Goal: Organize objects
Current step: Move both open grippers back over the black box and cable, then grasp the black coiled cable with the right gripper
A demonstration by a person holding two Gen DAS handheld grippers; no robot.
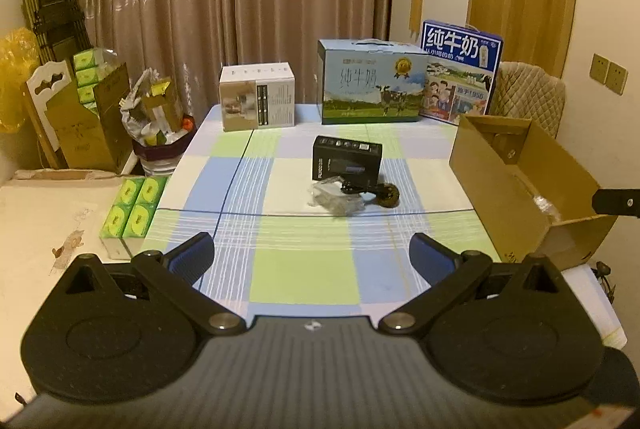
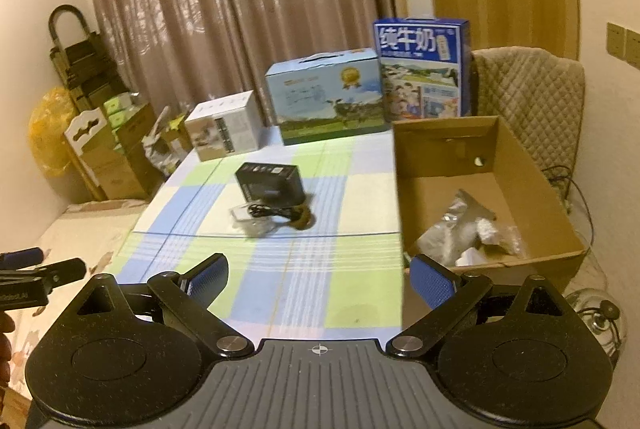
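A small black box (image 1: 346,161) lies mid-table on the checked cloth (image 1: 296,269); it also shows in the right wrist view (image 2: 272,181). In front of it lie a clear plastic bag (image 1: 334,197), a black cable (image 1: 358,187) and a brownish round object (image 1: 387,197). An open cardboard box (image 1: 524,185) stands at the table's right edge; in the right wrist view (image 2: 532,165) it holds crumpled plastic bags (image 2: 468,229). My left gripper (image 1: 310,259) is open and empty above the near table. My right gripper (image 2: 318,277) is open and empty, near the cardboard box's front corner.
Two milk cartons (image 1: 372,81) (image 1: 460,73) and a white box (image 1: 258,97) stand along the far edge. Green tissue packs (image 1: 134,209) lie at the left on a lower surface. A cluttered bin (image 1: 160,125) and chair (image 1: 528,93) flank the table.
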